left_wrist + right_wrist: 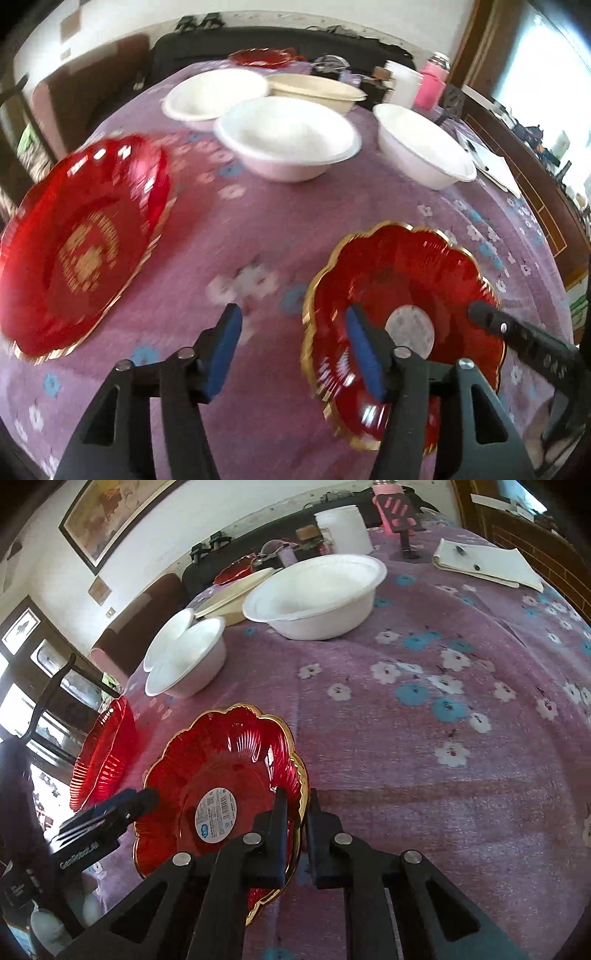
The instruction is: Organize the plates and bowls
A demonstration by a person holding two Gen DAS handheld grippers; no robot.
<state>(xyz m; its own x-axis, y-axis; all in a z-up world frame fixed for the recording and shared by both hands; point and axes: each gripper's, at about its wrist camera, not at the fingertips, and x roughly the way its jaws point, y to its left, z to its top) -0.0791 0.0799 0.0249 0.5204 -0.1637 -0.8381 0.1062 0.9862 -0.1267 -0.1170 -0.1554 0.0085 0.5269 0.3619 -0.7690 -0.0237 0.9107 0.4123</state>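
My right gripper (297,805) is shut on the near rim of a red gold-rimmed plate (221,775) with a white sticker; the plate also shows in the left wrist view (406,280), with the right gripper's finger (517,332) at its right edge. My left gripper (291,354) is open and empty, its right finger over the plate's left part. A larger red plate (74,243) lies at left, seen too in the right wrist view (103,753). Three white bowls (288,136) (421,147) (214,92) stand further back.
A purple flowered cloth (258,221) covers the table. At the back are a cream lidded dish (314,88), another red plate (258,57), a white container (343,528), a pink bottle (430,85) and a notebook with pen (484,563).
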